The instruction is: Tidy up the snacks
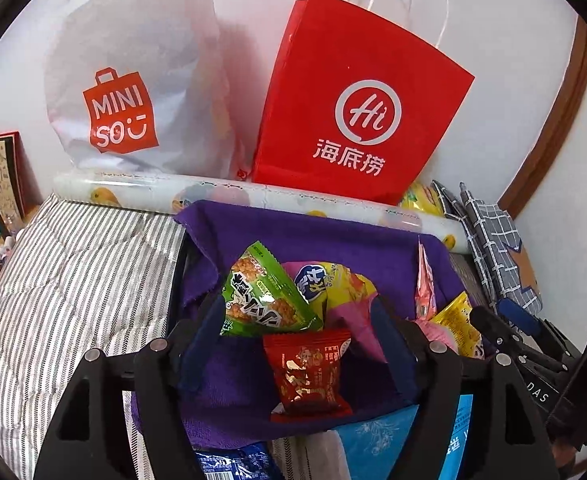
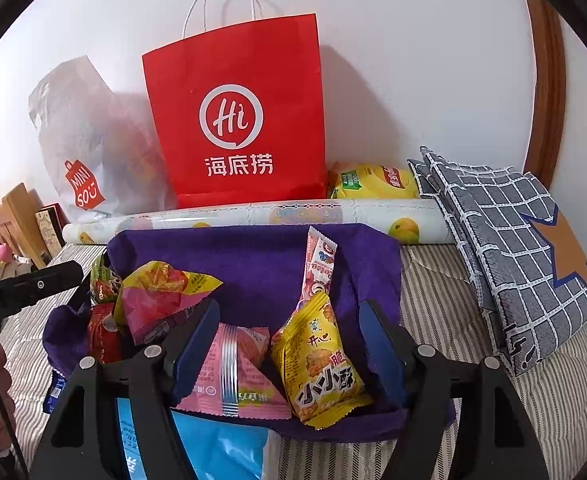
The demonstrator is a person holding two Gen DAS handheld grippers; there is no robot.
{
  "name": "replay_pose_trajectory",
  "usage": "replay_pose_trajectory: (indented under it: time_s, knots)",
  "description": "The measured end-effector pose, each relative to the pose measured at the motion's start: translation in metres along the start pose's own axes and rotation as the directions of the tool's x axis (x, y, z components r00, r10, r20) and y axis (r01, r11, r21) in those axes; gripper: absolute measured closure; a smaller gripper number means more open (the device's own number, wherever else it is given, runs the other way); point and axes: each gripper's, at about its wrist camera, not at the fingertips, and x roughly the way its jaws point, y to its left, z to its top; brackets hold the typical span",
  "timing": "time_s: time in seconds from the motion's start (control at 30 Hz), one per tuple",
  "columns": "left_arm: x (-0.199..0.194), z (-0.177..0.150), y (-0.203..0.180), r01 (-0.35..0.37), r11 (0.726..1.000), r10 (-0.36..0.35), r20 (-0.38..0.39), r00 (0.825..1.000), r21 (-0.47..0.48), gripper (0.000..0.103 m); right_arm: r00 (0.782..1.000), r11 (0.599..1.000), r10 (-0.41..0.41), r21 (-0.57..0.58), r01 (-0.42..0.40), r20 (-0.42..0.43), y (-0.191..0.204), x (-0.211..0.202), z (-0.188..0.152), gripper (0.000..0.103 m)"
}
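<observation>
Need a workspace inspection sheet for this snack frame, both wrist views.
Surface: striped bedding with a purple cloth spread on it.
Job's things: green packet, red packet, yellow packet, pink packet and pink stick sachet lie on the cloth.
Clutter: red paper bag, white Miniso bag, wrapping roll, checked fabric, blue pack.
Grippers: left hand-held gripper open around the red packet, not pressing it; right hand-held gripper open astride the pink and yellow packets.
Cables: nothing seen.
Surroundings: white wall, wooden door frame.
</observation>
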Motion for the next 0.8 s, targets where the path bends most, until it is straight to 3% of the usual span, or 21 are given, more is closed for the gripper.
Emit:
replay_pose_trajectory:
  time_s: [0.8]
  knots:
    - [0.0037,-0.0010,-0.0030,0.004,1.000,-0.004,-0.031,1.000,0.002,0.028,1.000,1.000,-0.001,0.006,0.001,0.003,0.0000,-0.0035,0.0019,0.029]
